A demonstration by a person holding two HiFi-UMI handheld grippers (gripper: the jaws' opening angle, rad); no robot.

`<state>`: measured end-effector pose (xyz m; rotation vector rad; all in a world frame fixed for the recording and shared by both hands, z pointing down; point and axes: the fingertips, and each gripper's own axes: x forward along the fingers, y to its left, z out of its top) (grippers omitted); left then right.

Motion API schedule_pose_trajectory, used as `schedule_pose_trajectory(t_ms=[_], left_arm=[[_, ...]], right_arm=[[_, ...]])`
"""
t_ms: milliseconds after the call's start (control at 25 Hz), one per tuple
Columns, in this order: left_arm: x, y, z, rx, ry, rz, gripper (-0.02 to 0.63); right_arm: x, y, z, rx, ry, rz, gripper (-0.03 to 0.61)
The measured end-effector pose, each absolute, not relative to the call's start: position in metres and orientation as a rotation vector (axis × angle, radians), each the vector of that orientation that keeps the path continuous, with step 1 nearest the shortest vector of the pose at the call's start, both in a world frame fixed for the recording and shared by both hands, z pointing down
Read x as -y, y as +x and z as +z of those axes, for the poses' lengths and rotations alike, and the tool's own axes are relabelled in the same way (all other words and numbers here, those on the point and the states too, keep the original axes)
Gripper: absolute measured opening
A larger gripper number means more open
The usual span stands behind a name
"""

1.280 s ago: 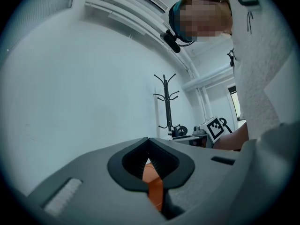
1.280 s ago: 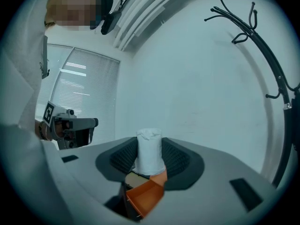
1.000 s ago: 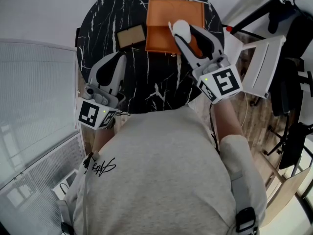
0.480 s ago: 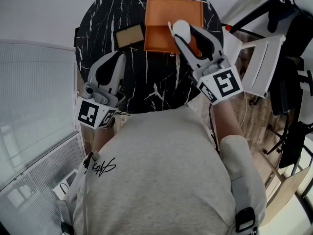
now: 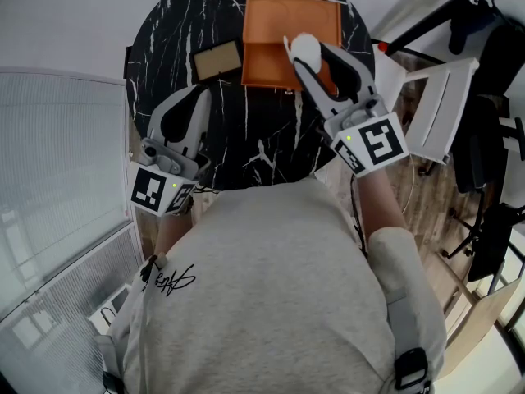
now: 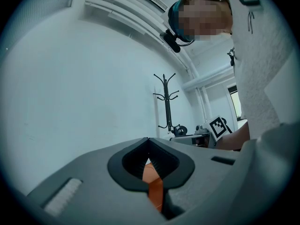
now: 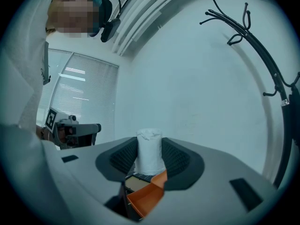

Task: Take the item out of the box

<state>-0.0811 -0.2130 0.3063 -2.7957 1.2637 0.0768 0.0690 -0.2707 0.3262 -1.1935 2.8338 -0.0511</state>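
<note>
Black marble veined in white topped the round table [image 5: 172, 48], seen from above with an open orange box [image 5: 291, 11] lying at its far side. At the box's left, close beside it, lay a flat tan pad [image 5: 217, 60] in a dark frame. The right gripper [image 5: 305, 46] was clamped on a white item [image 5: 304, 53], apparently a wrapped roll standing upright between the jaws, and held it over the near half of the box; from this angle it was hard to judge whether the item hung clear of the box or touched it. In the right gripper view the item [image 7: 149, 151] filled the gap of the gripper [image 7: 149, 156], with the orange box [image 7: 143, 200] and the pad [image 7: 138, 182] showing below. The left gripper [image 5: 199, 97] sat over the table's near left edge, well apart from the box; in its own view the left gripper [image 6: 148, 146] had its jaws pressed together at the tips with nothing between them, a sliver of orange showing behind. A white chair [image 5: 439, 105] stood to the table's right, and a black coat stand [image 6: 165, 102] rose against the pale wall.
</note>
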Motion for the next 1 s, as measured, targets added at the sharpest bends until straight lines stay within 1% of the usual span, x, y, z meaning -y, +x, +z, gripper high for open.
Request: schedule_pose_trajectory(t_ms=[1000], left_arm=[[0.2134,-0.0823,0.3036,-1.263,-2.794,0.075,0.003]], right_arm=[[0.269,0.0689,0.3221,-2.814,-1.191,-0.053,0.166]])
